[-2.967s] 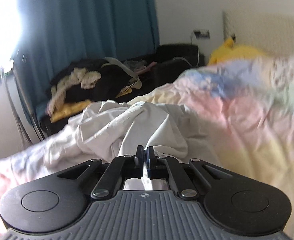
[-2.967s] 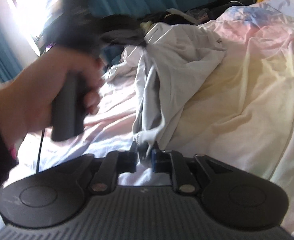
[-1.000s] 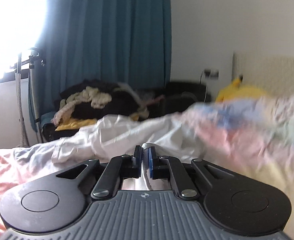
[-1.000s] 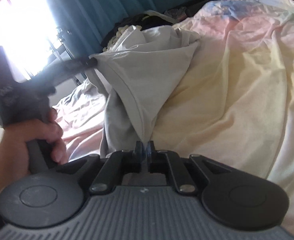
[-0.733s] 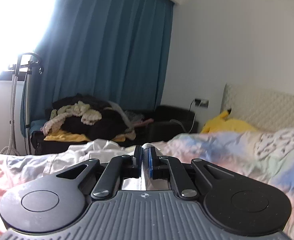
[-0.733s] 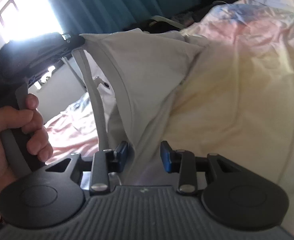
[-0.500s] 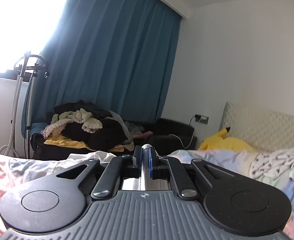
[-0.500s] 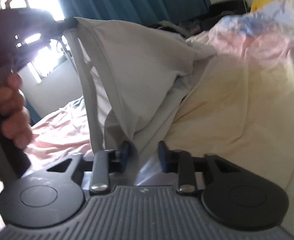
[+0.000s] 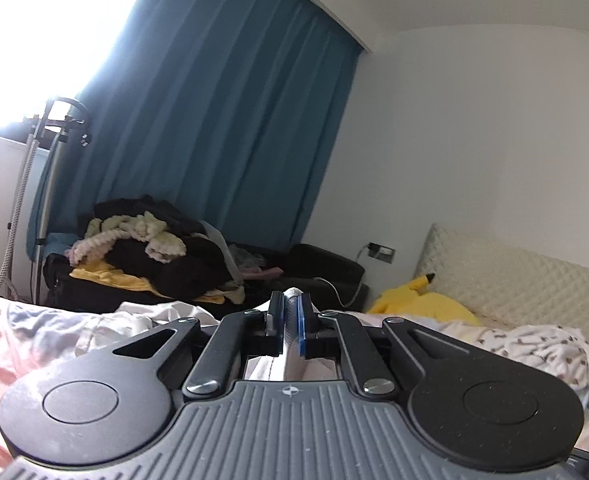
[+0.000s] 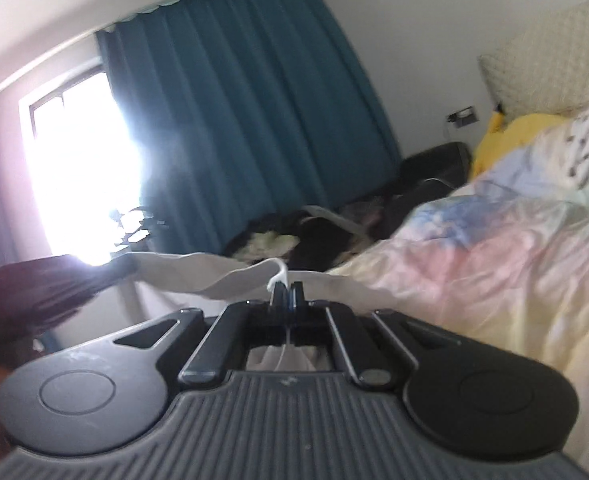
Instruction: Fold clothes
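A light grey garment hangs stretched in the air between my two grippers, above the bed. My right gripper pinches its edge, the jaws closing the last bit with a white strip of cloth poking up between the pads. In the right wrist view my left gripper comes in dark and blurred from the left, clamped on the garment's other end. In the left wrist view my left gripper is shut on a fold of the grey garment. Most of the cloth hangs hidden below both grippers.
A pastel duvet covers the bed. A yellow plush lies by the quilted headboard. A pile of clothes sits on a dark seat before the teal curtain. A steamer stand stands at the left.
Both grippers have risen and lifted the garment off the bed. The right gripper opened, then shut again on the garment's edge. The left stayed shut.
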The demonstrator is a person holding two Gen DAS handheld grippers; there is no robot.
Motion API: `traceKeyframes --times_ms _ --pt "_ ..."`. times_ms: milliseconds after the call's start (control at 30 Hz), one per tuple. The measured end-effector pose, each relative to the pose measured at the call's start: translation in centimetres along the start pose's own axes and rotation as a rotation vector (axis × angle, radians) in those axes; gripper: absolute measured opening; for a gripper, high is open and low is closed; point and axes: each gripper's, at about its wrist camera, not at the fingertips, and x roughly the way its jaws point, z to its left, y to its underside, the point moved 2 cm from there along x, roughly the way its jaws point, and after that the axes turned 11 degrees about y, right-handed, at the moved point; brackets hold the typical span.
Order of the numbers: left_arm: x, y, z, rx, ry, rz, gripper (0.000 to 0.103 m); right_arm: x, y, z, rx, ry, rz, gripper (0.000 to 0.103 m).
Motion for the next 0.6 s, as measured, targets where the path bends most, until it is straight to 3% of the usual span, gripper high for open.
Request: traceKeyframes --times_ms 200,267,300,333,367,500,600 --pt "0.6 1.2 -0.5 0.029 0.012 0.042 0.008 2.9 2.9 -2.9 0.167 0.064 0.263 0.007" --pt "0.6 1.4 -0.4 0.041 0.012 0.046 0.008 3.7 4.2 -3.1 0.190 0.077 0.335 0.016" --pt "0.6 1.5 -0.4 0.042 0.012 0.046 0.008 3.9 4.8 -2.9 0.192 0.083 0.357 0.023" --pt "0.5 1.5 -0.4 0.043 0.012 0.046 0.008 3.7 5.2 -2.7 0.191 0.088 0.377 0.042" --pt "0.4 1.6 -0.4 0.043 0.012 0.046 0.008 3.7 5.7 -2.5 0.193 0.086 0.391 0.047" --pt "0.4 1.7 -0.3 0.038 0.011 0.050 0.008 3.5 6.5 -1.5 0.188 0.022 0.399 0.050" --pt "0.5 1.7 -0.1 0.037 0.005 0.051 0.008 4.1 7.4 -0.8 0.138 0.026 0.439 0.054"
